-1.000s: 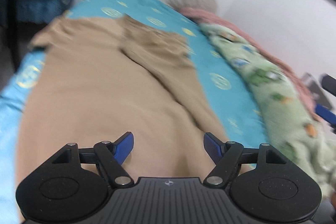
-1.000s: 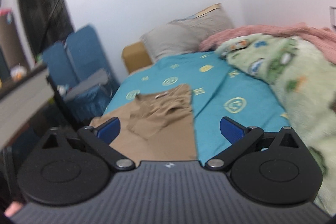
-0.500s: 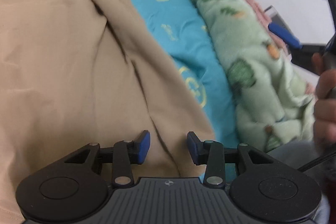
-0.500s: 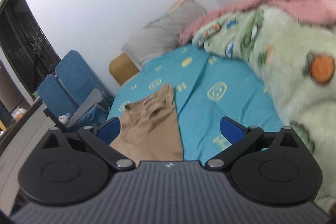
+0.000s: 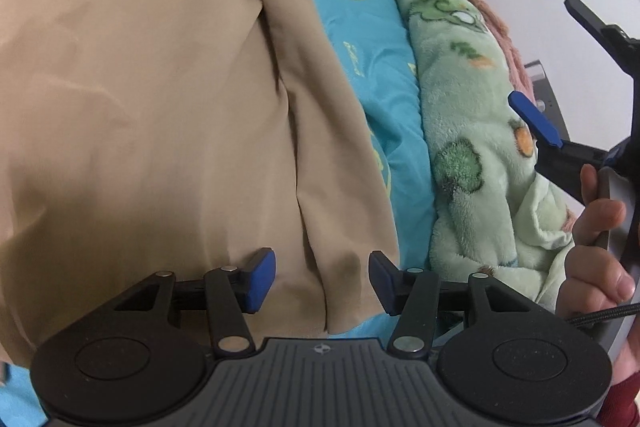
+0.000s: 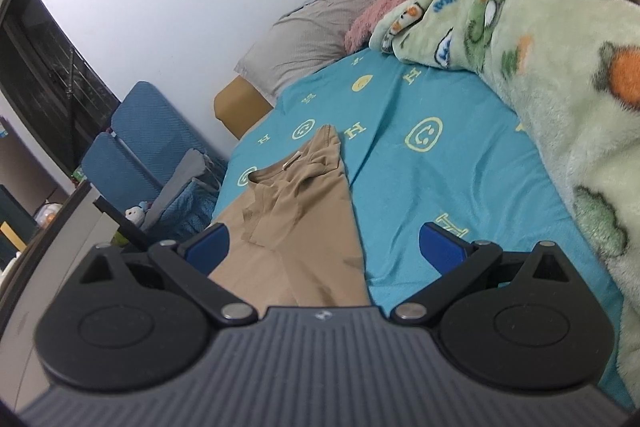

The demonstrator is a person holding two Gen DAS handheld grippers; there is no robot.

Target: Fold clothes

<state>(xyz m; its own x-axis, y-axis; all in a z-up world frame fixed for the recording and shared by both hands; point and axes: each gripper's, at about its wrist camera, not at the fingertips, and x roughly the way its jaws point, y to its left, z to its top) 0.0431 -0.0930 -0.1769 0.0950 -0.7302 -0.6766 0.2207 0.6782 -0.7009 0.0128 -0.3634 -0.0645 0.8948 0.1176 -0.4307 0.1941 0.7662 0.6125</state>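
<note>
Down from its high look along the bed, our left gripper point(image 5: 322, 277) now hangs low over the near hem of the tan garment point(image 5: 160, 87), fingers apart with a fabric ridge between them, not yet pinched. Our right gripper point(image 6: 323, 243) is raised above the blue sheet point(image 6: 432, 179), wide open and holding nothing. We judge a hem grasp comes next. Free sheet lies rightward before the green blanket point(image 5: 472, 107).
</note>
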